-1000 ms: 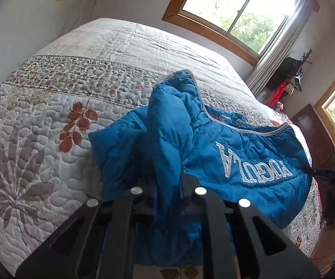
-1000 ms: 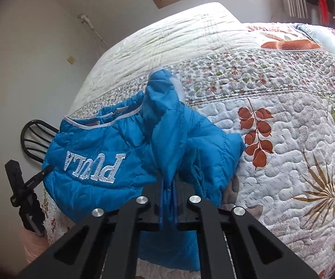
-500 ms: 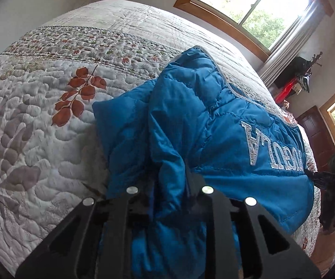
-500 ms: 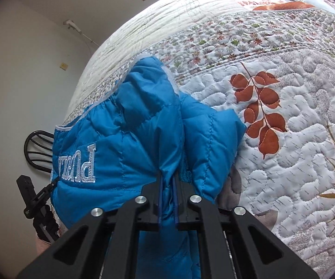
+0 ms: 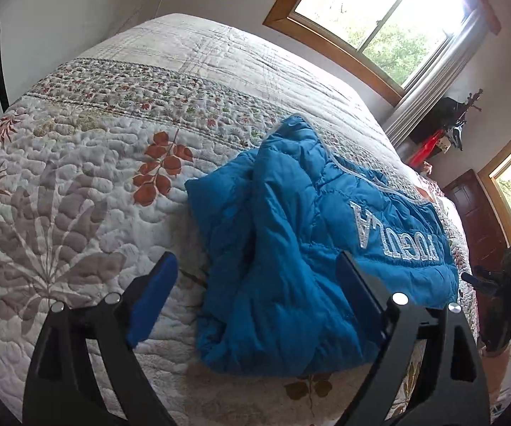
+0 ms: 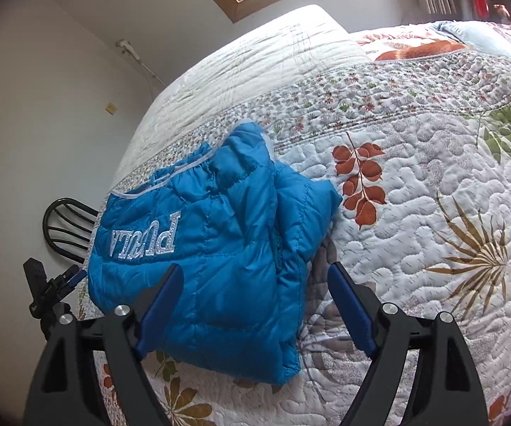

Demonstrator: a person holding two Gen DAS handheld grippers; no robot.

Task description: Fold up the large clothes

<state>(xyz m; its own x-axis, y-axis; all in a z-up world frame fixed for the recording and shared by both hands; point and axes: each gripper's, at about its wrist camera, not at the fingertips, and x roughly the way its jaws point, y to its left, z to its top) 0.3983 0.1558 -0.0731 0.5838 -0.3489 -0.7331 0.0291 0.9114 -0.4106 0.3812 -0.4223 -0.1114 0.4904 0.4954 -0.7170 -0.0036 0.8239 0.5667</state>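
Left wrist: window [image 5: 372, 17], right wrist: pillow [image 6: 468, 35]

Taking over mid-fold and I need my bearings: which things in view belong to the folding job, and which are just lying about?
Part of the job:
- blue jacket, lying loose on the quilt
- left gripper, just opened
- right gripper, just opened

Just there:
- black chair
- window
- red item by the curtain
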